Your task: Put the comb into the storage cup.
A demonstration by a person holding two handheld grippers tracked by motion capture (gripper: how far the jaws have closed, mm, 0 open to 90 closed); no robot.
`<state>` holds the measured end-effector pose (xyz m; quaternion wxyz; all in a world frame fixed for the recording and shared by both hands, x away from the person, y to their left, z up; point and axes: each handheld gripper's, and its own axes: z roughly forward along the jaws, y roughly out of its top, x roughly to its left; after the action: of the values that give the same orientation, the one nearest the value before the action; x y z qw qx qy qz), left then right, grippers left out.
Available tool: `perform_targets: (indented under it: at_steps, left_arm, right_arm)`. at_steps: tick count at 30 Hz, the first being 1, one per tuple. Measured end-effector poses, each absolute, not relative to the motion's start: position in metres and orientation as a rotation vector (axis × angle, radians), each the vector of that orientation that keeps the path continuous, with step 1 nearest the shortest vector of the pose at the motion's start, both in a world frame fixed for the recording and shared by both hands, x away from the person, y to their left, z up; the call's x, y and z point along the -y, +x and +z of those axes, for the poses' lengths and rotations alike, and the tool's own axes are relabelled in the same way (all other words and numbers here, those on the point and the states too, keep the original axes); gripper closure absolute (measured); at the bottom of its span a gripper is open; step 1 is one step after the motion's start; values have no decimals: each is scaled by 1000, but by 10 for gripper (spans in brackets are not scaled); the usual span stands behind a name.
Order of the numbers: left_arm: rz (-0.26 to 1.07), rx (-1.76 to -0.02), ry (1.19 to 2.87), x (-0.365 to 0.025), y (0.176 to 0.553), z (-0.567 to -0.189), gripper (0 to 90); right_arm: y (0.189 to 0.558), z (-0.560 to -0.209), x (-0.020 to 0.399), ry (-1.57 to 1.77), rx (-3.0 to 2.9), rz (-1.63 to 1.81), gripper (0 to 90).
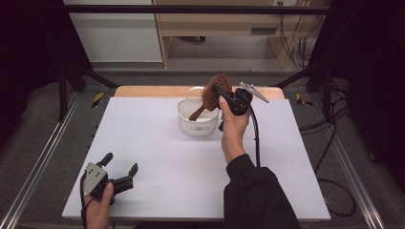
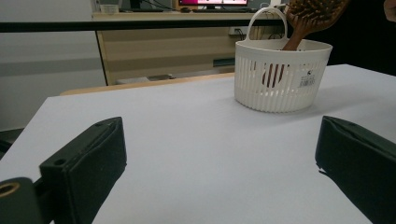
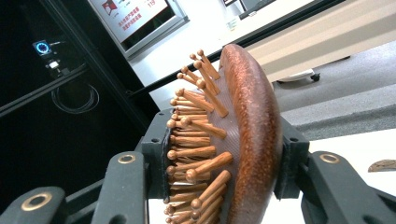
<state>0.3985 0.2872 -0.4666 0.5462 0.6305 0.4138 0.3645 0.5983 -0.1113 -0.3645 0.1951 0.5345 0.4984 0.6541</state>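
— Since the left tool (image 1: 120, 168) is kept low at the lower left of the high view, what is it being held there for?

— It seems to be parked out of the way. Its jaws are spread wide apart with nothing between them, and in the left gripper view only the bare white desk (image 2: 196, 140) is seen between the two black pads. No thing is touched by it.

— And what is found further right, at the middle of the frame?

— A white slotted basket (image 1: 197, 125) is stood on the desk near its far edge, its handle raised. A wooden hairbrush (image 1: 213, 91) is tilted over it, with the handle end dipped inside the rim and the bristled head lifted up and to the right.

— Why is the brush held that way?

— The head is clamped by the right tool (image 1: 224, 95), just right of the basket in the upper middle of the high view. In the right gripper view the grip is made across the thickness of the head: one pad is pressed against the wooden pins (image 3: 196, 140), the other against the smooth rounded back. Held by the wide head, the narrow handle is left free to pass the rim first, so it is judged that the brush is being lowered in or drawn out; which of the two cannot be told.
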Motion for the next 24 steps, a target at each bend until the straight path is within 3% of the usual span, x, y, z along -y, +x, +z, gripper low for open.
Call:
perform_targets:
  at_steps: [24]
  left_arm:
    - [860,-983,1498,-287,399,-467,21]
  right_arm:
    - [602,-377,96,1488,-1420,1849,508]
